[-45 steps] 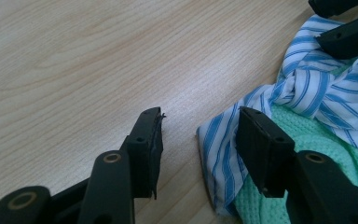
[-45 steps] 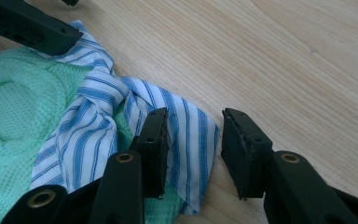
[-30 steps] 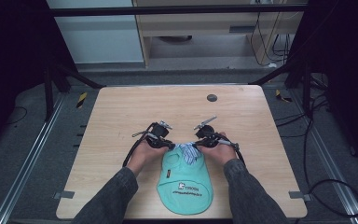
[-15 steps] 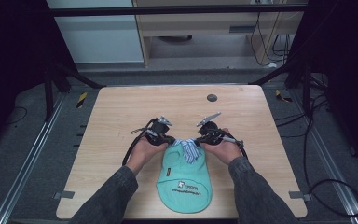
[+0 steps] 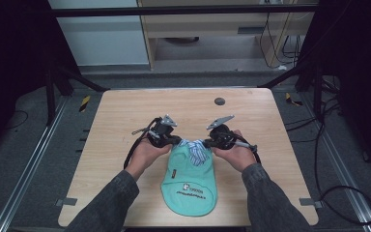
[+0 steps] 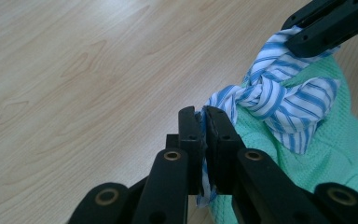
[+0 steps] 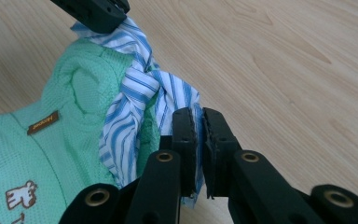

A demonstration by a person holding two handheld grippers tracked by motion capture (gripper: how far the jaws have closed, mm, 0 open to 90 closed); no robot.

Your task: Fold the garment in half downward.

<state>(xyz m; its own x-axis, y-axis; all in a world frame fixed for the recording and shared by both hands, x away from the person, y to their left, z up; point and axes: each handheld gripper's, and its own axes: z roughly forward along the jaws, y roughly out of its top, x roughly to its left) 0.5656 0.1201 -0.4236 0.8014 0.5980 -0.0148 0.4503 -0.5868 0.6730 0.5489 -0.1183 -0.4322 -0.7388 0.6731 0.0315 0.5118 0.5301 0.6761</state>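
Count: two hand-held grippers, one green garment, one striped blue-and-white tie knotted at its top, one dark round disc on the far part of the table.

Your left hand-held gripper has its jaws pressed together on the left end of the striped tie; the left gripper view shows the fabric clamped between the pads. Those jaws have just been closing, with the tie between them.

Your right hand-held gripper pinches the right end of the same tie; the right gripper view shows striped cloth running between its pads.

The garment lies flat on the near middle of the table, printed side up, between your forearms. The knot sits at its top edge, between the two grippers.

Against the earlier frames: both of your hands sit farther up the high view, and the top of the garment has come with them. The grippers stand a little farther apart, so the tie ends are drawn out to either side. The disc has not moved.
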